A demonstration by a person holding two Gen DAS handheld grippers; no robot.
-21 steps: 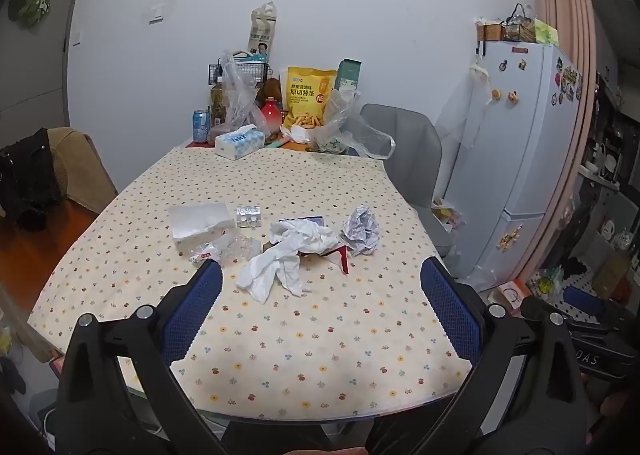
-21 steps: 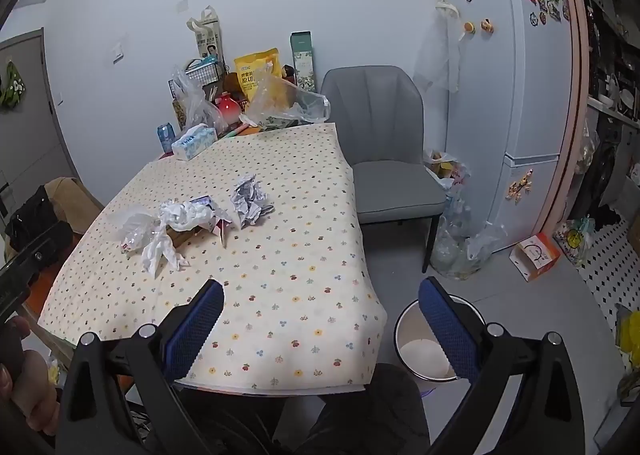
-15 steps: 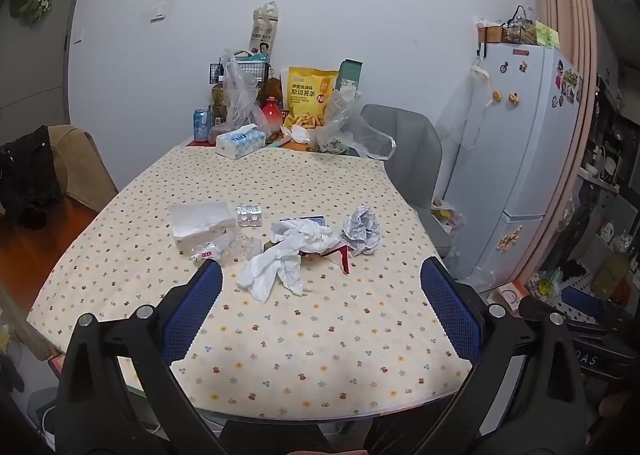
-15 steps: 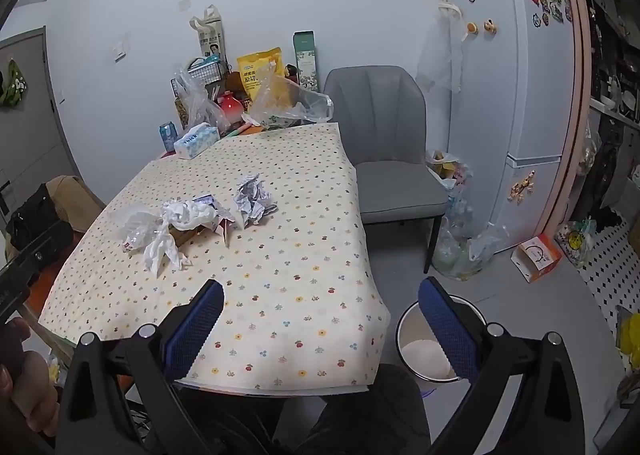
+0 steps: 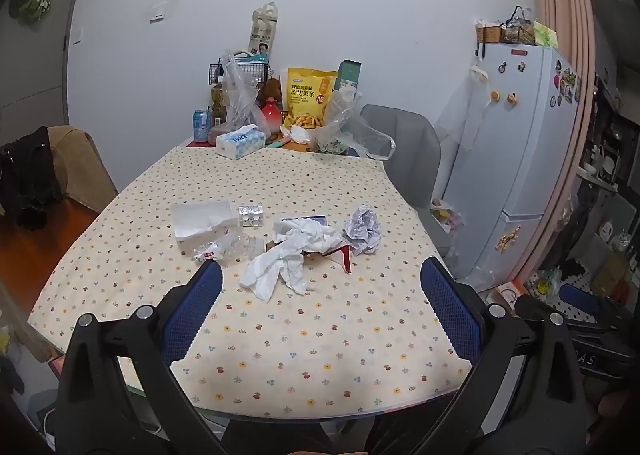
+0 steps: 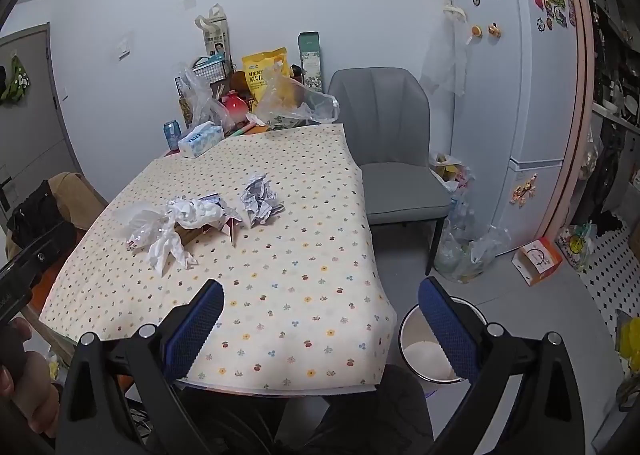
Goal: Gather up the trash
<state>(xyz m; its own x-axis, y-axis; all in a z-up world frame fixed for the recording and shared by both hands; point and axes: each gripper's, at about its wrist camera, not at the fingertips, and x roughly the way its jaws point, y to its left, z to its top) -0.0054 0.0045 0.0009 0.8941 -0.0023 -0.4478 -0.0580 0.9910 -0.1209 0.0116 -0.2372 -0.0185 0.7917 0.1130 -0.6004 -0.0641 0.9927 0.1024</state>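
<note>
Trash lies mid-table on the flowered cloth (image 5: 304,339): a crumpled white tissue (image 5: 286,257) (image 6: 176,231), a crumpled paper ball (image 5: 363,229) (image 6: 258,201), a clear plastic wrapper (image 5: 232,247) (image 6: 138,223), a torn white box (image 5: 202,221), a blister pack (image 5: 251,215) and a red-edged packet (image 5: 340,255). A white bin (image 6: 430,347) stands on the floor by the table's right front corner. My left gripper (image 5: 320,315) is open and empty, short of the trash. My right gripper (image 6: 320,329) is open and empty over the table's front right edge.
Groceries crowd the table's far end: a tissue box (image 5: 241,141), yellow snack bag (image 5: 308,97), plastic bags, a can (image 5: 201,125). A grey chair (image 6: 394,159) stands right of the table, then a white fridge (image 6: 516,103). Bags and a small box (image 6: 538,261) lie on the floor.
Both grippers have drifted slightly; the right wrist view has shifted a little so the table sits further right. Jaws stay open; no trash has moved.
</note>
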